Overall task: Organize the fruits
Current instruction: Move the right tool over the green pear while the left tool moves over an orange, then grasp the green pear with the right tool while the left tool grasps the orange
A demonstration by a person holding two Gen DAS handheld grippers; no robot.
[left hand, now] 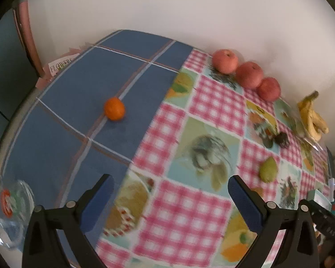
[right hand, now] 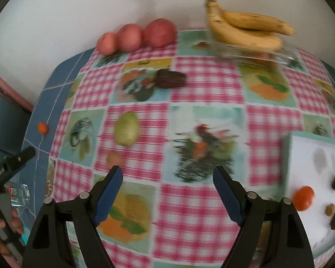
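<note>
A small orange (left hand: pixel 114 108) lies alone on the blue checked cloth, well ahead of my left gripper (left hand: pixel 170 188), which is open and empty. Three red apples (left hand: pixel 249 75) line the wall; the same apples (right hand: pixel 136 36) show in the right wrist view. Bananas (right hand: pixel 245 28) rest on a glass dish (right hand: pixel 256 54). A green pear (right hand: pixel 126 128) and a dark fruit (right hand: pixel 170 78) lie on the pink patterned cloth, ahead of my open, empty right gripper (right hand: pixel 167 175). A white board (right hand: pixel 319 178) at right carries an orange piece and dark bits.
A clear glass bowl (left hand: pixel 9 210) with a red label sits at the left table edge. A white wall bounds the far side of the table. A hand (right hand: pixel 2 230) holds the other gripper at lower left in the right wrist view.
</note>
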